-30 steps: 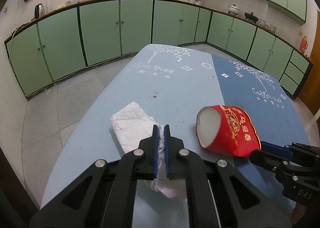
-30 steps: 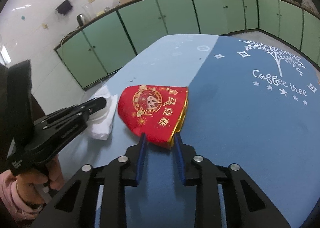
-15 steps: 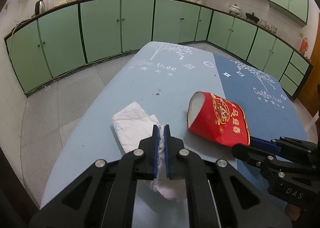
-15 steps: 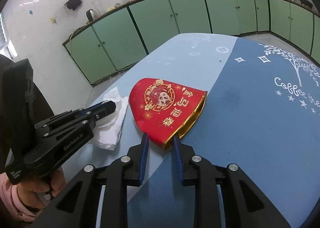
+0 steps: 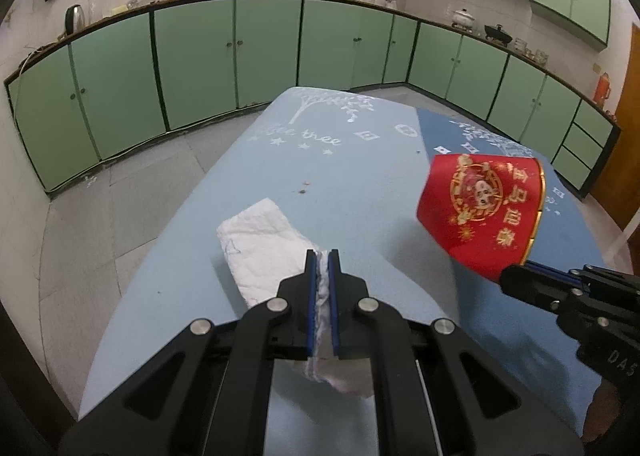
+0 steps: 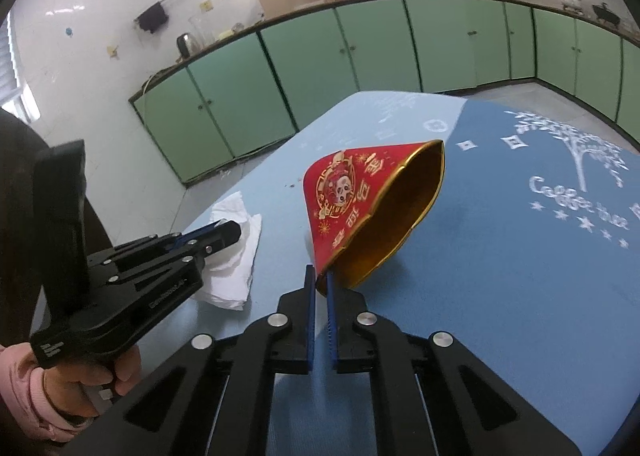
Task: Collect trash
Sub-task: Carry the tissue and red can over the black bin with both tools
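Observation:
A crumpled white tissue [image 5: 260, 240] lies on the light blue tablecloth [image 5: 340, 176], and my left gripper [image 5: 322, 256] is shut on its near end. A red paper cup [image 5: 480, 212] with gold print hangs tilted above the cloth. My right gripper [image 6: 320, 276] is shut on the cup's [image 6: 344, 192] gold rim, with the gold inside facing the right wrist camera. In the left wrist view the right gripper [image 5: 516, 276] pinches the cup's lower edge. In the right wrist view the left gripper [image 6: 230, 232] rests on the tissue [image 6: 236, 268].
Small brown crumbs [image 5: 302, 188] lie on the cloth beyond the tissue. The darker blue half of the cloth [image 6: 520, 256] spreads to the right. A hand in a pink sleeve [image 6: 80, 388] holds the left gripper. Green cabinets [image 5: 192, 64] ring the tiled floor.
The right gripper's jaws have closed on the red cup's rim, and the cup has lifted off the cloth and tilted. The left gripper and tissue have not moved.

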{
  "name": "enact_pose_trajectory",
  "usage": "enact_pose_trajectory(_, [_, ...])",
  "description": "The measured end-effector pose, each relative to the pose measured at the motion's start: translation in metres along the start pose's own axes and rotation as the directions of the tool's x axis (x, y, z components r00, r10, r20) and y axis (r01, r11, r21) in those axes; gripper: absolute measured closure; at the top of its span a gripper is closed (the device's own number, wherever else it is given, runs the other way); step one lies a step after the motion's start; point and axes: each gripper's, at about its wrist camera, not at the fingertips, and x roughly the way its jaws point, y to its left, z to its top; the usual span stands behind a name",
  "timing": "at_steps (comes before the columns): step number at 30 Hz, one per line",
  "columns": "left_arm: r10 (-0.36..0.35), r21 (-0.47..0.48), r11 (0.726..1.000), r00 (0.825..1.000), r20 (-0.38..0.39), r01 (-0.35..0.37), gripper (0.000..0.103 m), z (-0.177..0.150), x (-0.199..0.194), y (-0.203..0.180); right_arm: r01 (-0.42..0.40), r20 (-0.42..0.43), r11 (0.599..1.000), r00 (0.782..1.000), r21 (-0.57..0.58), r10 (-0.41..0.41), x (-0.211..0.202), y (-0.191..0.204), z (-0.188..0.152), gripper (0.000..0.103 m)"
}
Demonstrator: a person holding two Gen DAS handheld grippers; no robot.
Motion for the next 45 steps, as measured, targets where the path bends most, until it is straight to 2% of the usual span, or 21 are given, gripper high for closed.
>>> enact_pose_trajectory(5, [-0.053, 0.035, 0.998, 0.999, 0.012, 0.053, 0.098, 0.0, -0.008, -0.025, 0.043, 0.026, 0.998, 0.999, 0.049, -0.045, -0.028, -0.013, -0.009, 0.098])
enact_pose_trajectory(10, [-0.138, 0.079, 0.988, 0.99, 0.033, 0.135, 0.098, -0.002, -0.021, -0.064, 0.111, 0.044, 0.989, 0.992, 0.097, -0.116, -0.061, -0.031, -0.025, 0.098])
enact_pose_trajectory(18, [-0.293, 0.166, 0.946, 0.954, 0.063, 0.279, 0.099, -0.013, -0.05, -0.135, 0.209, 0.09, 0.957, 0.969, 0.201, -0.23, -0.125, -0.07, -0.055, 0.098])
enact_pose_trajectory(22, [-0.377, 0.226, 0.908, 0.923, 0.074, 0.353, 0.099, -0.021, -0.066, -0.173, 0.249, 0.116, 0.935, 0.951, 0.254, -0.285, -0.157, -0.088, -0.07, 0.098])
enact_pose_trajectory(31, [-0.498, 0.328, 0.825, 0.867, 0.035, 0.461, 0.099, -0.031, -0.081, -0.244, 0.332, 0.147, 0.87, 0.902, 0.366, -0.406, -0.22, -0.13, -0.109, 0.098])
enact_pose_trajectory(34, [-0.55, 0.354, 0.782, 0.835, 0.006, 0.512, 0.099, -0.034, -0.085, -0.274, 0.363, 0.139, 0.838, 0.882, 0.408, -0.45, -0.239, -0.145, -0.125, 0.098])
enact_pose_trajectory(37, [-0.612, 0.376, 0.724, 0.79, -0.035, 0.578, 0.099, -0.041, -0.091, -0.31, 0.392, 0.123, 0.801, 0.862, 0.453, -0.492, -0.257, -0.159, -0.145, 0.098])
enact_pose_trajectory(40, [-0.656, 0.402, 0.67, 0.751, -0.073, 0.624, 0.099, -0.05, -0.094, -0.342, 0.417, 0.103, 0.759, 0.841, 0.5, -0.531, -0.274, -0.173, -0.166, 0.098])
enact_pose_trajectory(45, [-0.691, 0.437, 0.598, 0.708, -0.143, 0.672, 0.099, -0.069, -0.089, -0.39, 0.445, 0.057, 0.685, 0.815, 0.577, -0.577, -0.289, -0.2, -0.203, 0.098])
